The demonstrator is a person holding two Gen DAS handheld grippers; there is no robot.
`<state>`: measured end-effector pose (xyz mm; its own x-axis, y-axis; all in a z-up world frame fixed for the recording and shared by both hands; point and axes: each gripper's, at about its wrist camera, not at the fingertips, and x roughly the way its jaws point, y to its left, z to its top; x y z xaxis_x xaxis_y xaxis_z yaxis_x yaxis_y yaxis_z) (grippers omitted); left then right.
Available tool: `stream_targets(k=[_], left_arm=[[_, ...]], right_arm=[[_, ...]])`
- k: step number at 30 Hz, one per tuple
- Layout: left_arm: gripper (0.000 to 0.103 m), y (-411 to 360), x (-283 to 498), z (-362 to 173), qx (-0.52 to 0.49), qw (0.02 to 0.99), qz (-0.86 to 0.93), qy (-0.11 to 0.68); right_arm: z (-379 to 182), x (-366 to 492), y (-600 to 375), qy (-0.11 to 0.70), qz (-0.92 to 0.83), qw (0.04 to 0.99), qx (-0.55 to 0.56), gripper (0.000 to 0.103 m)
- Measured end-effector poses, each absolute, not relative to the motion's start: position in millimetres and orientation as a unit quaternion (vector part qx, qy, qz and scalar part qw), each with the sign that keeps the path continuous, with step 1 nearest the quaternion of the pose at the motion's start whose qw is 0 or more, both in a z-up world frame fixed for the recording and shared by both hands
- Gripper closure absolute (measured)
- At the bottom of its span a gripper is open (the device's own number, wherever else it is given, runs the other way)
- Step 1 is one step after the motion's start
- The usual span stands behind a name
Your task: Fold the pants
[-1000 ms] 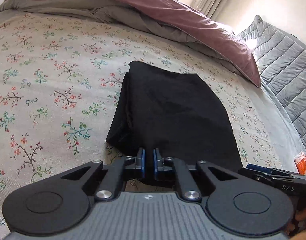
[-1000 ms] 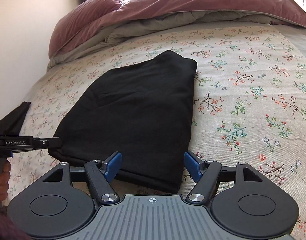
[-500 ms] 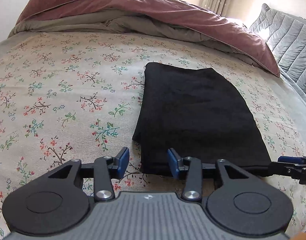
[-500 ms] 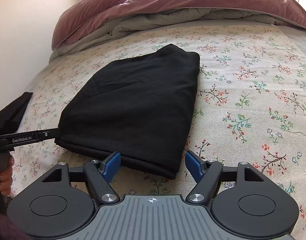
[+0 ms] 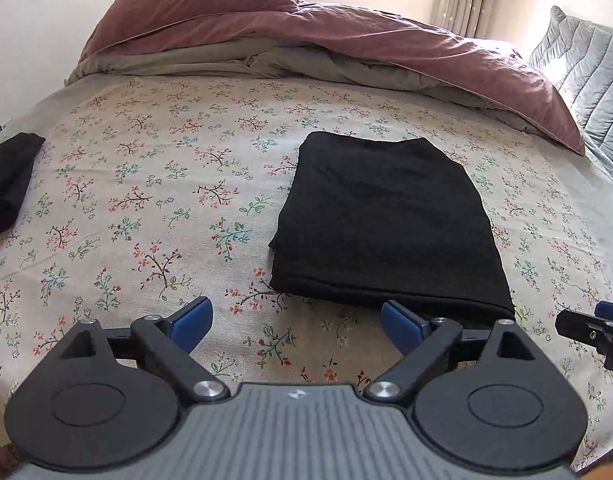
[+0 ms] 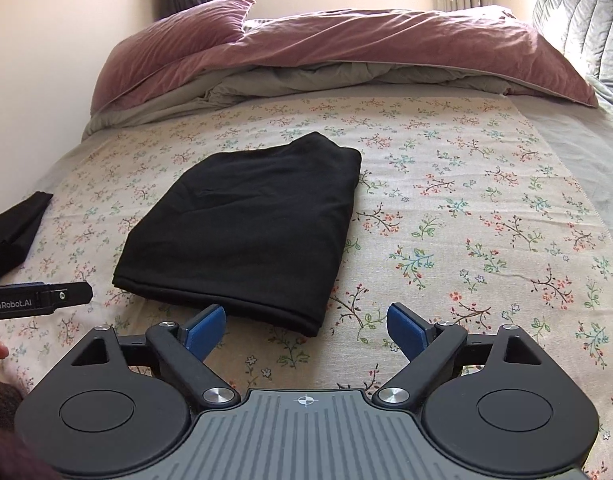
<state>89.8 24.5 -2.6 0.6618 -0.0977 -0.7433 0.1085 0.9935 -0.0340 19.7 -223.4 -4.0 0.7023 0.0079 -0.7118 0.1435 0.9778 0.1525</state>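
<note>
Pants (image 5: 386, 224) lay folded flat on flowered bedsheet (image 5: 146, 184). Left gripper (image 5: 296, 320) and right gripper (image 6: 306, 326) just opened wide, nothing between jaws. Best withdraw straight back, without snagging near hem.

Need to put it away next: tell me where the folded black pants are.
The folded black pants lie flat mid-bed on the floral sheet, just beyond both open grippers, short of the mauve duvet.
</note>
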Motion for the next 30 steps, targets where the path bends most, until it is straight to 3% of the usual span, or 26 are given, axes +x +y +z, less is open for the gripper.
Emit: stream_targets(k=[13,30], left_arm=[[0.0,-7.2,63.5,8.5,0.045,0.906,-0.052,0.419],[0.0,-17.9,59.5,4.8,0.079,0.903,-0.043,0.421]], right_arm=[[16.8,-11.4,-215.6,0.363,-0.122,0.921,0.071,0.002],[11.9,-14.8,-197.0,0.386,-0.134,0.912,0.03,0.001]])
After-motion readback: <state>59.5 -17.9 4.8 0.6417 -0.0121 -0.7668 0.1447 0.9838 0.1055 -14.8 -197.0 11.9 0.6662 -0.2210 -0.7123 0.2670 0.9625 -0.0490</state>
